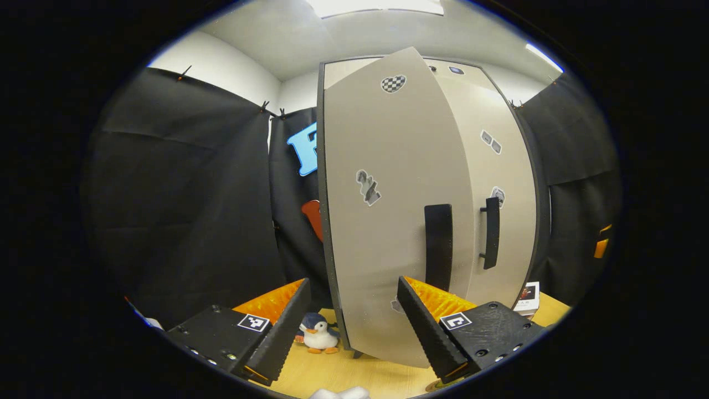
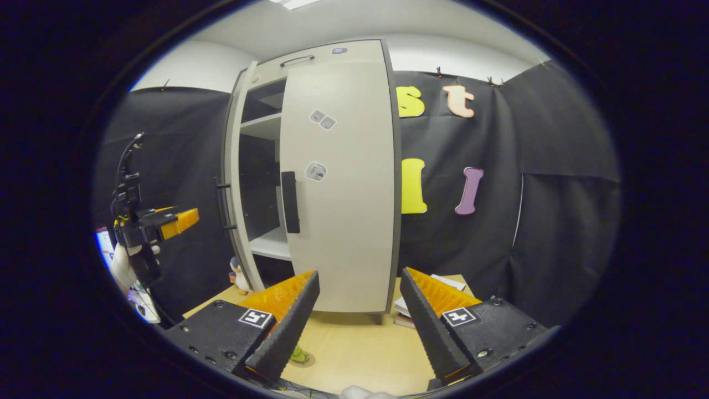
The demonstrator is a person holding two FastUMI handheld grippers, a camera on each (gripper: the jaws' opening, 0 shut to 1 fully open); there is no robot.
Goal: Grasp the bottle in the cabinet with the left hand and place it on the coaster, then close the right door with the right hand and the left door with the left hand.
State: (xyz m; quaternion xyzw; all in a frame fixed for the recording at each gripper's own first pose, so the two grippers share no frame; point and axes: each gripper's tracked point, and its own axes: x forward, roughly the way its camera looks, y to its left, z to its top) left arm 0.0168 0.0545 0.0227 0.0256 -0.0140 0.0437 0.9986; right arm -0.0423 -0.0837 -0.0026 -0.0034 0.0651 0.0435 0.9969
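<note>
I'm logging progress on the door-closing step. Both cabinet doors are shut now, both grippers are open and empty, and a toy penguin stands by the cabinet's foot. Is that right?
Not quite: only the right door is shut. The left door is part open, and the right gripper view shows shelves through the gap. The rest holds: the left gripper and the right gripper are open and empty, and the toy penguin stands by the cabinet's foot.

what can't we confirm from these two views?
- Bottle on the coaster: in the right gripper view the right gripper's finger covers all but a sliver of something low on the table.
- Latch state: in the left gripper view the left door stands ajar and hides the cabinet interior.
- Lower shelves: in the right gripper view the right door blocks most of them.
- Books behind the cabinet: too small, cut by the door edge.
</note>
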